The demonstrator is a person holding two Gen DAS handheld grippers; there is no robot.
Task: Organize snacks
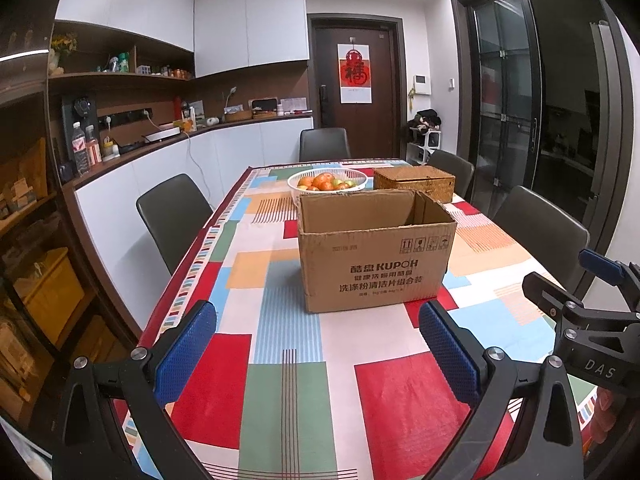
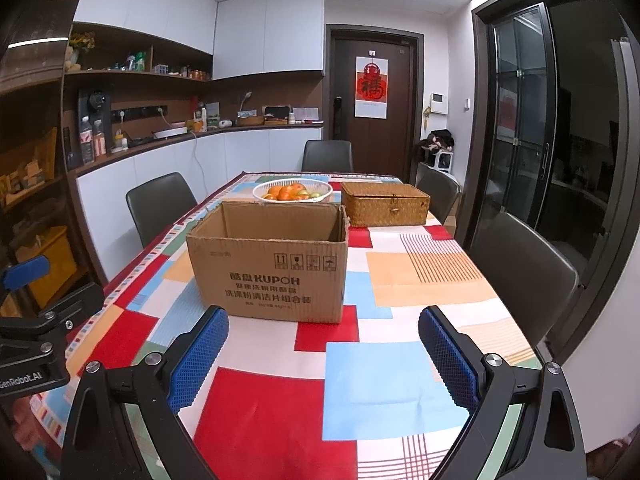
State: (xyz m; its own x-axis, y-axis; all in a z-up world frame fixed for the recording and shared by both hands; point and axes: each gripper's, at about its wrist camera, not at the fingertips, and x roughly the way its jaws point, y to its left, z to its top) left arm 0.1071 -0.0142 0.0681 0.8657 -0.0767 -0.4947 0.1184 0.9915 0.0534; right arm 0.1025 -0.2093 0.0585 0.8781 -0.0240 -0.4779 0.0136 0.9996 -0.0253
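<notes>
An open cardboard box (image 1: 376, 256) (image 2: 272, 268) stands in the middle of the table, its inside hidden from here. Behind it sit a white basket of oranges (image 1: 327, 182) (image 2: 293, 193) and a shut woven wicker box (image 1: 414, 182) (image 2: 385, 203). My left gripper (image 1: 316, 352) hovers open over the near end of the table, nothing between its blue pads. My right gripper (image 2: 324, 356) is open and empty too, also short of the cardboard box. Each gripper shows at the edge of the other's view. No loose snacks are visible.
The table wears a colourful patchwork cloth (image 1: 288, 336) (image 2: 400, 380). Dark chairs (image 1: 172, 216) (image 2: 524, 272) stand along both sides and the far end. A counter with bottles and shelves (image 1: 160, 136) runs along the left wall; glass doors (image 2: 520, 120) are at right.
</notes>
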